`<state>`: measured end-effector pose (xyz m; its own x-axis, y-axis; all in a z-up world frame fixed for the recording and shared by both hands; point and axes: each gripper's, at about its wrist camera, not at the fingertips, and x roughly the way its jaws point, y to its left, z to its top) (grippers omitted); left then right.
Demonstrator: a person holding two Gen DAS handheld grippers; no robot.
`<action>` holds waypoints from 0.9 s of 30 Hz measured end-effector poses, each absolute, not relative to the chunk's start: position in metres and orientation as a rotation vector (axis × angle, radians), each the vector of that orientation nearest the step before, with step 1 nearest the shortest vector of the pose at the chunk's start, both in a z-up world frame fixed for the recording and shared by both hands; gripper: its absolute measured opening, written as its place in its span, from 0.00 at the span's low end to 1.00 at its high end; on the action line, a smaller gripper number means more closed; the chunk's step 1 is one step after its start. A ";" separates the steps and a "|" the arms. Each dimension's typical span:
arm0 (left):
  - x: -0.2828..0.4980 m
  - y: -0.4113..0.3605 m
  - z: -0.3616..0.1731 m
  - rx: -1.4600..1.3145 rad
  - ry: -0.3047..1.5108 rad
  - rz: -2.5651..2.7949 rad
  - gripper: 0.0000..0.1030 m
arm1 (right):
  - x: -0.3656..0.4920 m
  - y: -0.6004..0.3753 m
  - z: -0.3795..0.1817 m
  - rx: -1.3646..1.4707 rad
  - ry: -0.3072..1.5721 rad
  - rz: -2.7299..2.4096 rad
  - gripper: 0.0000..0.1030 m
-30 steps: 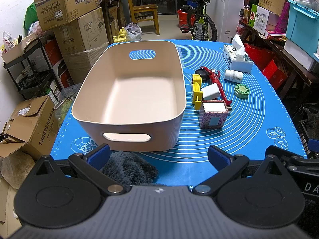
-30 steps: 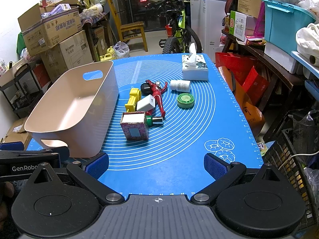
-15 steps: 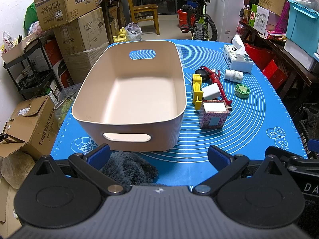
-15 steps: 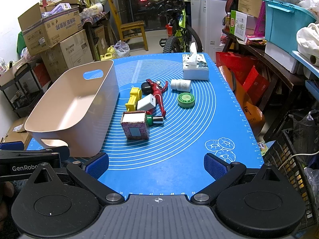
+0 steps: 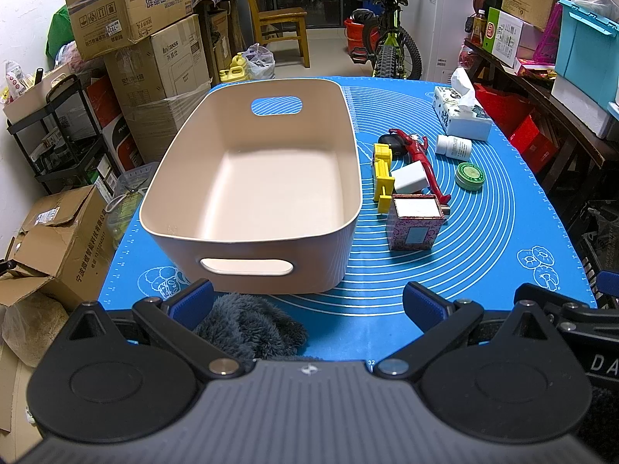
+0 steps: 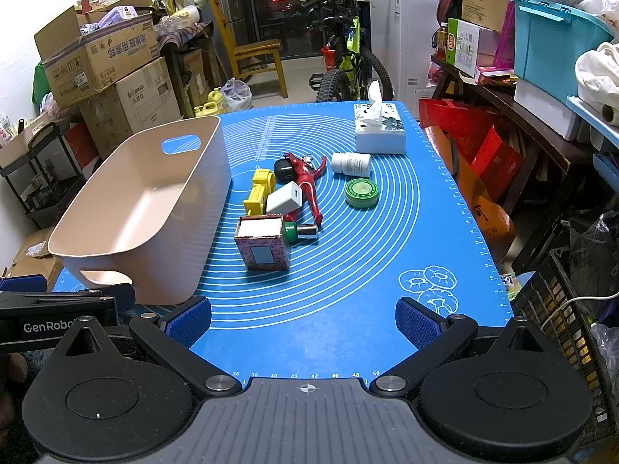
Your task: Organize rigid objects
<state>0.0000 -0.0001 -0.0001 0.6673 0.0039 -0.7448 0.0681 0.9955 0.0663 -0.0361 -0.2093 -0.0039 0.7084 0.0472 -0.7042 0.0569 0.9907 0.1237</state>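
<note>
An empty beige bin stands on the left of the blue mat. To its right lies a cluster: a pink patterned box, a yellow toy, a white charger, a red figure, a green bottle, a green tin, a white pill bottle and a black case. My left gripper is open and empty at the near edge, before the bin. My right gripper is open and empty, near edge, before the box.
A tissue box stands at the far right of the mat. A dark fluffy cloth lies between my left fingers at the near edge. Cardboard boxes stand left of the table, a bicycle and shelves behind and right.
</note>
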 end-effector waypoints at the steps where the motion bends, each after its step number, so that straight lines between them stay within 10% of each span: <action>1: 0.000 0.000 0.000 0.091 0.840 -0.036 1.00 | -0.036 -0.209 -0.004 0.140 0.784 -0.005 0.98; 27: 0.020 0.019 0.018 0.062 0.879 -0.022 1.00 | -0.031 -0.222 0.013 0.161 0.750 -0.013 0.98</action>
